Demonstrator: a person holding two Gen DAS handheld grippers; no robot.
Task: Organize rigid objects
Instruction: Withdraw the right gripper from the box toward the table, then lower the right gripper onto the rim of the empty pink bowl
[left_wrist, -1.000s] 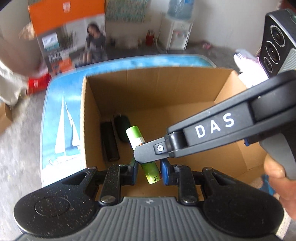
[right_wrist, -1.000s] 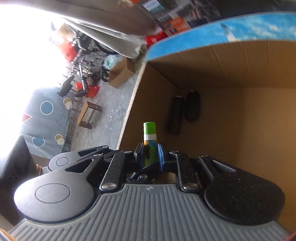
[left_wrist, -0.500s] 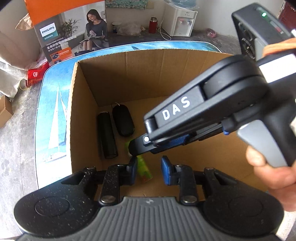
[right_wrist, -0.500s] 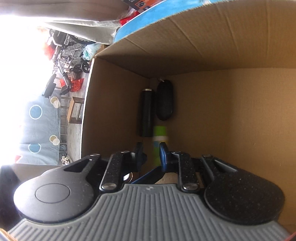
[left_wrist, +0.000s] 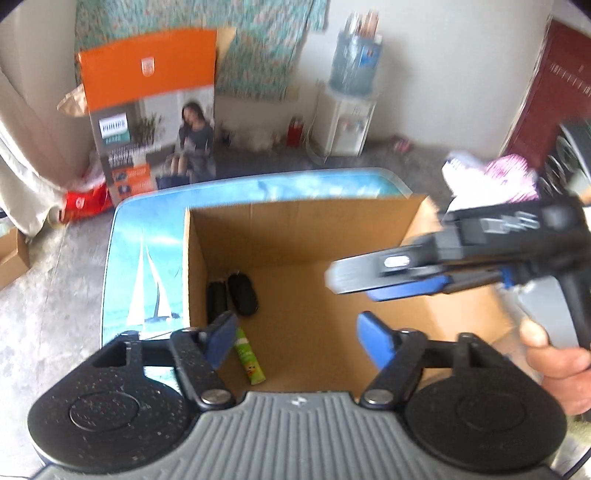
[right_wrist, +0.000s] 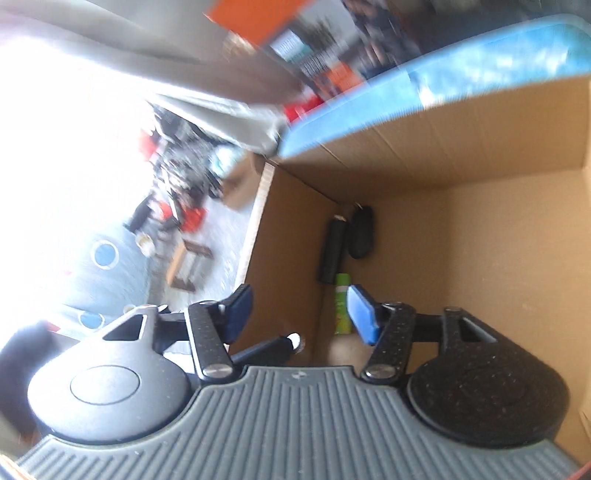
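The green tube (left_wrist: 250, 354) lies on the cardboard box (left_wrist: 295, 229) floor near its left wall, partly hidden by the left gripper (left_wrist: 295, 339). Both the left gripper and the right gripper (right_wrist: 299, 314) are opening, empty; a second ago they clamped the tube.

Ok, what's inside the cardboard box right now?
On the cardboard box floor, by its left wall: a black cylinder, a black oval case and a green tube. The left gripper hides the near edge.
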